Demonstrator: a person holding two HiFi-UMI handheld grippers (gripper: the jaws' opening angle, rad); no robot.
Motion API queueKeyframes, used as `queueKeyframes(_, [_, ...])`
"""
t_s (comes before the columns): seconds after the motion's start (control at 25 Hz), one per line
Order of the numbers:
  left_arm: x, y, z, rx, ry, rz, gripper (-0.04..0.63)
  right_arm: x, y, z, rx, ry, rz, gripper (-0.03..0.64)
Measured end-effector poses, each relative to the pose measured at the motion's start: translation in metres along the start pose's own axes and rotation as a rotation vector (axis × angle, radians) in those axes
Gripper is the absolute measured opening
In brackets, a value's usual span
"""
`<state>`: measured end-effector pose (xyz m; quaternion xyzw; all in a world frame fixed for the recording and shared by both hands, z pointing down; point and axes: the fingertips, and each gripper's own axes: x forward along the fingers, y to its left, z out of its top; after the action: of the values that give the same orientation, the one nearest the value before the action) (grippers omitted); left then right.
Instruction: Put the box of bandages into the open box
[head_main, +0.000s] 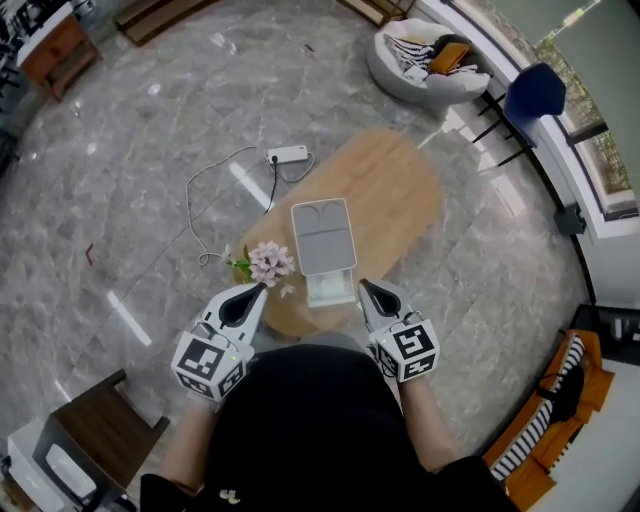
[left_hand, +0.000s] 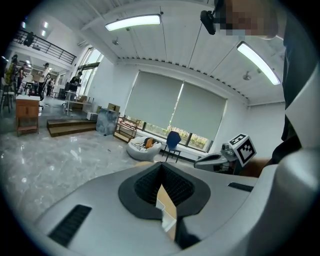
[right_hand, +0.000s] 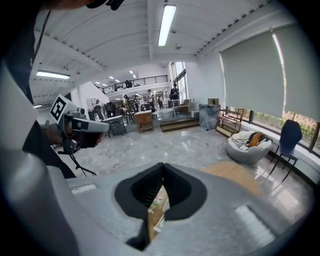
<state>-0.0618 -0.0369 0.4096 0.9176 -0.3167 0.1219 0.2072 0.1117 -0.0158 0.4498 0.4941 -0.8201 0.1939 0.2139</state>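
Observation:
A white open box (head_main: 330, 289) stands on the oval wooden table (head_main: 390, 190), its grey lid (head_main: 322, 237) flipped up behind it. No box of bandages shows apart from it, and I cannot tell what lies inside. My left gripper (head_main: 257, 290) hovers at the box's left, over the table's near edge, with its jaws together and nothing between them. To the box's right, my right gripper (head_main: 364, 287) is shut and empty too. In the left gripper view the jaws (left_hand: 161, 165) meet at their tips. The right gripper view shows the same closed jaws (right_hand: 162, 165).
A small bunch of pink flowers (head_main: 268, 262) lies on the table beside the left gripper. A white power strip (head_main: 288, 154) with its cable is on the marble floor beyond. A beanbag (head_main: 425, 55) and a blue chair (head_main: 533, 92) stand far right, a dark stool (head_main: 100, 430) near left.

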Motion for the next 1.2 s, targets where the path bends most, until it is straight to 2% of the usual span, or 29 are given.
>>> queueKeyframes(0.4, [0.009,-0.023,0.012,0.033,0.002,-0.106,0.012,-0.068,-0.001,0.040,0.027,-0.137,-0.108,-0.002])
queueKeyframes(0.56, [0.011,-0.027,0.018,0.046,-0.001,-0.132,0.012,-0.081,0.000,0.050,0.008,-0.175,-0.131,-0.002])
queueKeyframes(0.96, [0.010,-0.027,0.032,0.061,-0.019,-0.164,0.012,-0.090,0.002,0.059,-0.004,-0.220,-0.151,-0.002])
queueKeyframes(1.2, [0.008,-0.030,0.031,0.063,-0.023,-0.175,0.012,-0.090,0.005,0.051,-0.001,-0.197,-0.162,-0.003])
